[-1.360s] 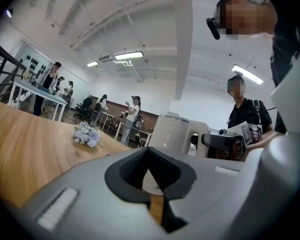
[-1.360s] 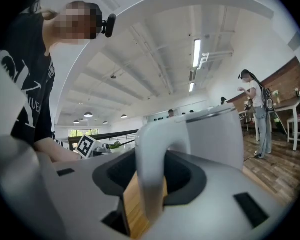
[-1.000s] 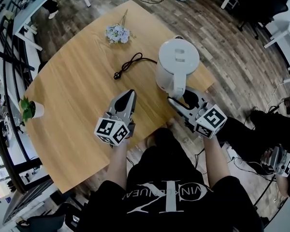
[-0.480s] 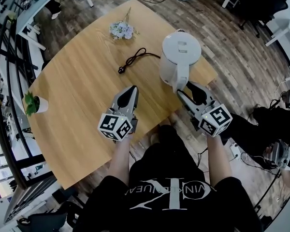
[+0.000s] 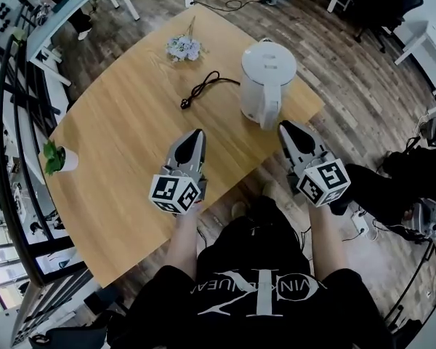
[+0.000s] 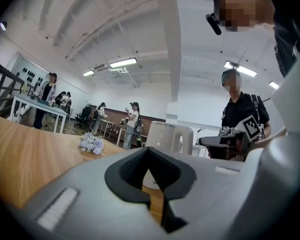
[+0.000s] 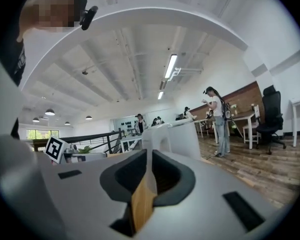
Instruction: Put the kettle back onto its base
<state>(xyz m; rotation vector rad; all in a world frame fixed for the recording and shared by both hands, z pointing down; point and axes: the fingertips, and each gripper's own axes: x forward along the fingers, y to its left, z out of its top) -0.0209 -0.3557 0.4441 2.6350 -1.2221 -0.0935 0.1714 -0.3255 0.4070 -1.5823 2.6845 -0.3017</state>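
The white kettle (image 5: 267,75) stands upright near the table's right edge, its handle toward me. A black cord (image 5: 203,87) runs out from under it, and the base is mostly hidden beneath. My right gripper (image 5: 285,126) sits just short of the handle, apart from it. Its jaws have just been closing, and they now stand shut with nothing between them. My left gripper (image 5: 196,134) hovers shut over the table's middle, empty. The kettle (image 6: 170,136) appears ahead in the left gripper view. It shows again as the kettle (image 7: 177,139) past the shut jaws in the right gripper view.
A small bunch of pale flowers (image 5: 183,48) lies at the table's far side. A potted plant (image 5: 58,158) stands at the left edge. The wooden table (image 5: 123,122) ends close to the right of the kettle. People, desks and chairs fill the room beyond.
My right gripper has let go of the kettle handle, drawn back toward me and closed. The kettle stays standing on the table. The left gripper has shifted slightly.
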